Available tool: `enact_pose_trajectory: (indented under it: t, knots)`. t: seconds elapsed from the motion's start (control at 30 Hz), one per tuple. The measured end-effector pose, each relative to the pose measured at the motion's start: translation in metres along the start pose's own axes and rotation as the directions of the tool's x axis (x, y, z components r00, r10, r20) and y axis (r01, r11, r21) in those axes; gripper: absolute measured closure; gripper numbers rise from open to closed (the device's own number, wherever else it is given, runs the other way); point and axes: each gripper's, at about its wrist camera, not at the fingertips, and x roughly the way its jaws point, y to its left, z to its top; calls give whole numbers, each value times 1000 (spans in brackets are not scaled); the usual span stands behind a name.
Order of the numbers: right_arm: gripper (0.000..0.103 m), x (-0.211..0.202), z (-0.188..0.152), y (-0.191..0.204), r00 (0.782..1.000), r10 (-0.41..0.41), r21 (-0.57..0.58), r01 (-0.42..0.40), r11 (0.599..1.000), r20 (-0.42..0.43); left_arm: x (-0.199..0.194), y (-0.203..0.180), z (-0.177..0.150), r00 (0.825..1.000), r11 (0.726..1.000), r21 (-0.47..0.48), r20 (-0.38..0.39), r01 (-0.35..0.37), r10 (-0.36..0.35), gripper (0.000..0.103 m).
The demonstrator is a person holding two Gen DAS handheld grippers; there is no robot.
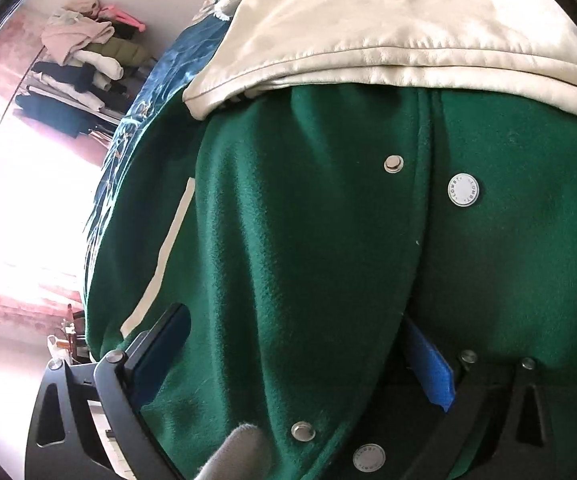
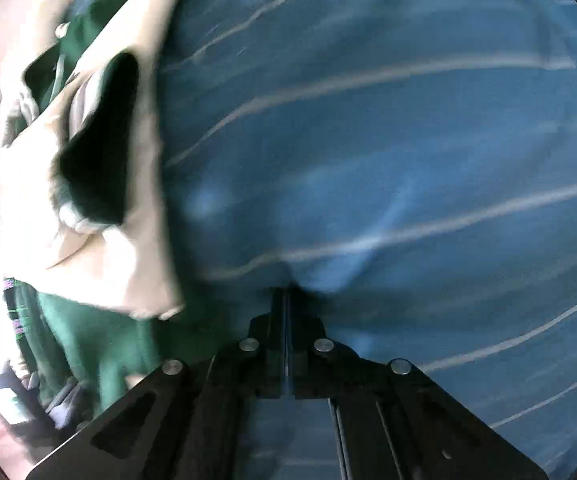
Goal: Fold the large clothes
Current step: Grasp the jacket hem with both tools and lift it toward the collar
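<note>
A green varsity jacket (image 1: 296, 216) with cream sleeves (image 1: 388, 44) and silver snap buttons fills the left wrist view, lying on a blue patterned bedsheet (image 1: 156, 92). My left gripper (image 1: 300, 356) is open, its blue-padded fingers (image 1: 428, 372) spread with a bulge of the green front panel between them. In the blurred right wrist view my right gripper (image 2: 287, 300) is shut with its fingers together against the blue striped bedsheet (image 2: 388, 140); whether it pinches any cloth is unclear. The jacket (image 2: 100, 184) lies to its left, cream sleeve over green body.
A rack piled with folded clothes (image 1: 80, 64) stands by the wall at the far left. Bright window light and a pink curtain (image 1: 12, 80) lie beyond it. A small table with bottles (image 1: 64, 344) sits low at the left.
</note>
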Motion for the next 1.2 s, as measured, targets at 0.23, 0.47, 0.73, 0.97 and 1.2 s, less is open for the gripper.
enact_pose_trajectory:
  t: [0.23, 0.47, 0.73, 0.97, 1.2]
  knots:
    - [40, -49, -14, -38, 990, 104, -41, -108, 993, -94, -60, 12, -6, 1000, 999, 50, 14, 3, -4, 0]
    - [34, -99, -78, -114, 991, 32, -4, -33, 999, -133, -165, -36, -79, 999, 972, 234, 36, -26, 18, 0]
    - [34, -106, -114, -186, 988, 20, 160, 5, 987, -154, -228, -144, -178, 945, 825, 504, 308, -256, 105, 0]
    - [34, -113, -115, -208, 990, 19, 179, 6, 984, -139, -166, -169, -178, 963, 816, 512, 170, -268, 210, 0]
    - [34, -117, -127, -226, 986, 58, 213, -25, 977, -153, -137, -103, -135, 927, 876, 308, 182, -370, 328, 0]
